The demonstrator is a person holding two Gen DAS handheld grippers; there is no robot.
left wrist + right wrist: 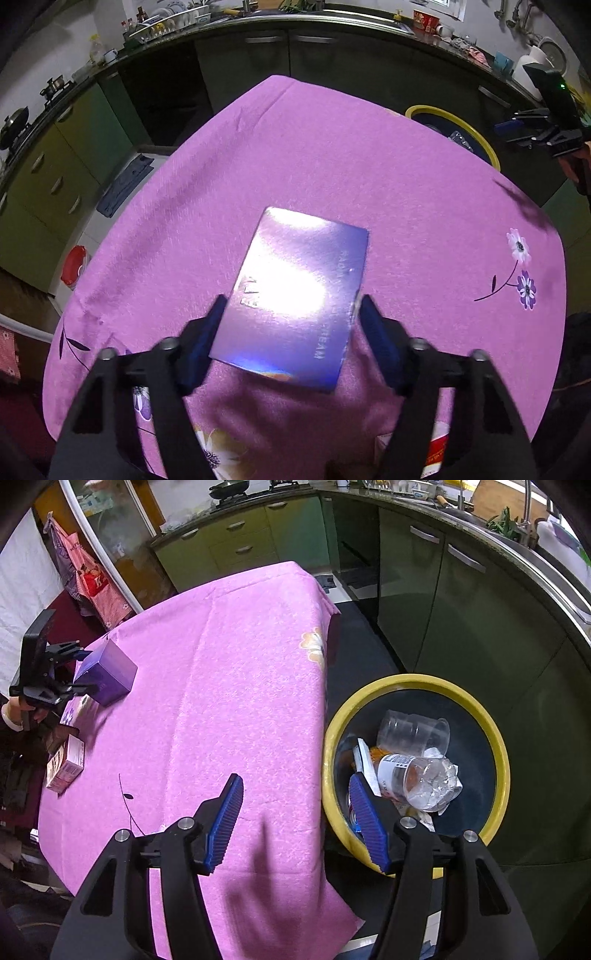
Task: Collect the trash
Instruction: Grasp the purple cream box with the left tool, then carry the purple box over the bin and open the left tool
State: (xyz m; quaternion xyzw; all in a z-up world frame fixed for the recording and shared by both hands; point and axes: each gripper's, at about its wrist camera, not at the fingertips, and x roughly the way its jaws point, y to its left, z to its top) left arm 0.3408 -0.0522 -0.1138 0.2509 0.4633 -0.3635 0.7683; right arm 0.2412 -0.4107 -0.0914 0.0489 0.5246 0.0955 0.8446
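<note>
My left gripper [290,308] is shut on a shiny purple box [295,291] and holds it above the pink tablecloth [332,162]. The same box [105,677] shows in the right wrist view, held in the left gripper [79,672] at the table's far left. My right gripper [295,805] is open and empty, over the table's right edge beside a yellow-rimmed trash bin [495,738]. The bin holds a crushed plastic bottle [421,779], a clear cup [413,731] and paper scraps. The bin [461,129] also shows past the table's far right in the left wrist view.
A small pink carton [66,766] lies on the table's left side; a red and white carton [436,450] shows near the table's front edge. Green kitchen cabinets [461,602] and a counter ring the table. A blue cloth [125,184] lies on the floor.
</note>
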